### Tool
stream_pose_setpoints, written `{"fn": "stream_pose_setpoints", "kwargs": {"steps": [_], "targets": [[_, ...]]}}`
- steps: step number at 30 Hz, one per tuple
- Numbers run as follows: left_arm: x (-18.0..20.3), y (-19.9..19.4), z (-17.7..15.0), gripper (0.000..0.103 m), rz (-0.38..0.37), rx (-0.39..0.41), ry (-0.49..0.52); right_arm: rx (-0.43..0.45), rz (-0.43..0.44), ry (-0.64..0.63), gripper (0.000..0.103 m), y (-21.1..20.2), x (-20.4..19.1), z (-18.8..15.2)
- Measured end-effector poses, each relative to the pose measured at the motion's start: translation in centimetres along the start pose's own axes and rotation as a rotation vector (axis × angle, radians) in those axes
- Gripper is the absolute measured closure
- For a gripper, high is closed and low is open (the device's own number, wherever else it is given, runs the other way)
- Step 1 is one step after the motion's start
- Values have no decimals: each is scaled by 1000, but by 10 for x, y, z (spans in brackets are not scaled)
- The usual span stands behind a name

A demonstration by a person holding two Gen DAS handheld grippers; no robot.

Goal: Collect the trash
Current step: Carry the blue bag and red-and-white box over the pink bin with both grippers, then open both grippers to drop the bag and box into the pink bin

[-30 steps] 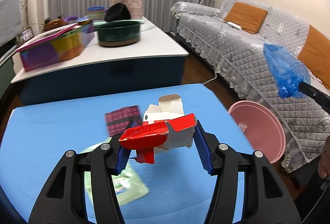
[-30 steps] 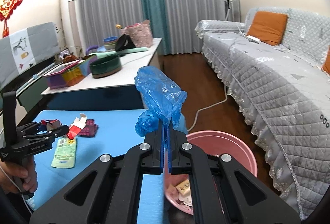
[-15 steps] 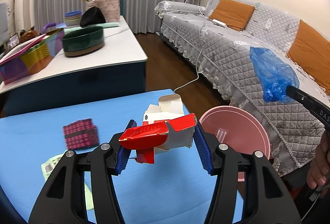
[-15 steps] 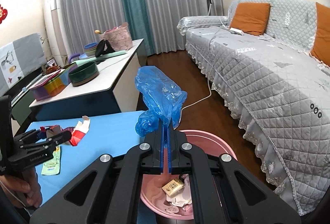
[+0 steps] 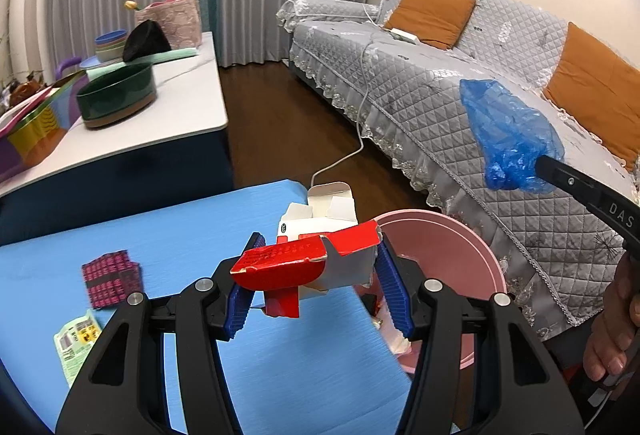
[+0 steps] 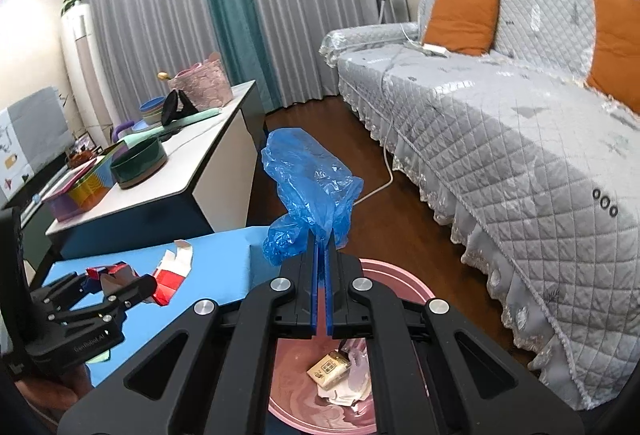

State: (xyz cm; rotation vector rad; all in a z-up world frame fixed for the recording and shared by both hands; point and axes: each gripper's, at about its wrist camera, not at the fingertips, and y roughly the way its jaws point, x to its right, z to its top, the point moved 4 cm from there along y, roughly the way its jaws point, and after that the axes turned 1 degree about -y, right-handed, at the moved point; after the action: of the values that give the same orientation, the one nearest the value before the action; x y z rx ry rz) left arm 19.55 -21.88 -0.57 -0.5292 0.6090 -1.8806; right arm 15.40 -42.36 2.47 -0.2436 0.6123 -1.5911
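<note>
Above pink bin: right hand-held gripper ("DAS…" legible) pinching blue bag, left hand-held gripper clamping red/white carton.

A white worktop stands beyond the blue one. On it sits a dark green bowl, with a colourful box to its left, stacked bowls and a black hat behind it, and a pink basket further back. Right of the worktop, across dark floor, a grey quilted sofa carries orange cushions (two show).
</note>
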Motion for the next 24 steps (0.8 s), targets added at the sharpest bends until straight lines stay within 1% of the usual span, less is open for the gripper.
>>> {"fn": "stream_pose_setpoints", "kwargs": {"steps": [6,12,24], "targets": [[17,13,-1,48,-22,-21,6,-22,-17,18,100,4,10,-1],[37,27,-3,48,-46,-38,23,-61,-41,30,100,11,22,-7],[60,52,-3,48,-73,-73,50,-129,-69,56,100,24,40,-18]]}}
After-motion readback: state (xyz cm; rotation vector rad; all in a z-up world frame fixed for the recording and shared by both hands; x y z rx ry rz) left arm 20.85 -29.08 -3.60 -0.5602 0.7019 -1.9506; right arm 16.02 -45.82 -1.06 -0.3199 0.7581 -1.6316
